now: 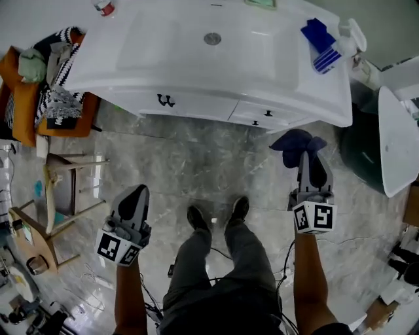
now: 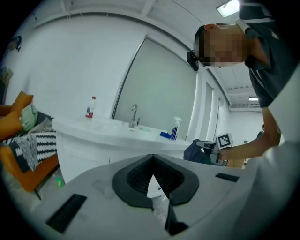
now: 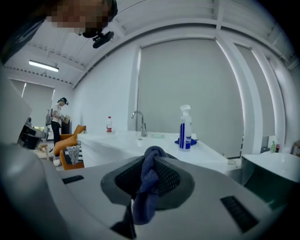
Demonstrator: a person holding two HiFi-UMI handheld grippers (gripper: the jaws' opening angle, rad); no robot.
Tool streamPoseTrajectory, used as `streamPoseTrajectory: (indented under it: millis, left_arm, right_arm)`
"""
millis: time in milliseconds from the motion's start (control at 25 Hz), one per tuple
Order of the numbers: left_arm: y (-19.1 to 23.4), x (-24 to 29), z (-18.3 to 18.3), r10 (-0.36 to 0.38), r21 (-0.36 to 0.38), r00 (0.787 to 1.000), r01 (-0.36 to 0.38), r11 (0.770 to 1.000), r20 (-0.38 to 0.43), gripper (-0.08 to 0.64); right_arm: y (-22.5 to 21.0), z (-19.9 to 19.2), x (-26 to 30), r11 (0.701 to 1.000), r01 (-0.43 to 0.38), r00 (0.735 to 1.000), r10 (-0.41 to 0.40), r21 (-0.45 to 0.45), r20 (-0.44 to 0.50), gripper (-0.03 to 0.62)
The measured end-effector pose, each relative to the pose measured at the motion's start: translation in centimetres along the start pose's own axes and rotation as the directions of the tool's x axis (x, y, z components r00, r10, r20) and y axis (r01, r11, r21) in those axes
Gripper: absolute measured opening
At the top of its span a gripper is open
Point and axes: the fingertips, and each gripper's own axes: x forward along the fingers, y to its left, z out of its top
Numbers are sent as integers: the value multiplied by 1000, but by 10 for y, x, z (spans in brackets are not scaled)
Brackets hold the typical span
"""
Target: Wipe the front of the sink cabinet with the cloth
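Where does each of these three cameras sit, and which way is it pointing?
Head view: on the person's head, looking steeply down at the floor, sink cabinet, left tongs, right tongs, legs and shoes.
Left gripper view: on the left tongs, facing the cabinet and sink; the person's right forearm shows.
Right gripper view: on the right tongs, shut on the cloth, facing across the sink top.
Shared: both gripper views show the spray bottle.

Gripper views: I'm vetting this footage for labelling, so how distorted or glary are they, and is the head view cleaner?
Left gripper view: strong fisheye, black corners, bowed wall panel, a ceiling lamp flaring. Right gripper view: same bowing; the cloth between the jaws looks sharp. Head view: straighter, but the sink top is washed out and the glossy floor glints.
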Motion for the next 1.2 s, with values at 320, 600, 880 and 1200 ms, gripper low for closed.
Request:
streamPoseTrajectory:
  millis: [320, 600, 880, 1200]
  left_arm:
    - [7, 50, -137, 49, -105, 993, -60, 993, -104, 3]
    - [27, 74, -142, 59, -129, 995, -69, 989, -77, 3]
    - [32, 86, -153, 46, -146, 996, -58, 988, -80, 3]
    - [32, 86, -173, 33, -153, 995, -47, 987, -97, 4]
  right_arm:
    - [4, -139, 175, 1000, -4, 999, 5, -13, 46, 49]
    - [99, -173, 230, 977, -194, 973, 203, -87, 112, 49]
    - [-18, -205, 195, 997, 75, 996, -73, -35, 50, 49]
    - [95, -203, 235, 972, -168, 975, 189, -167, 120, 49]
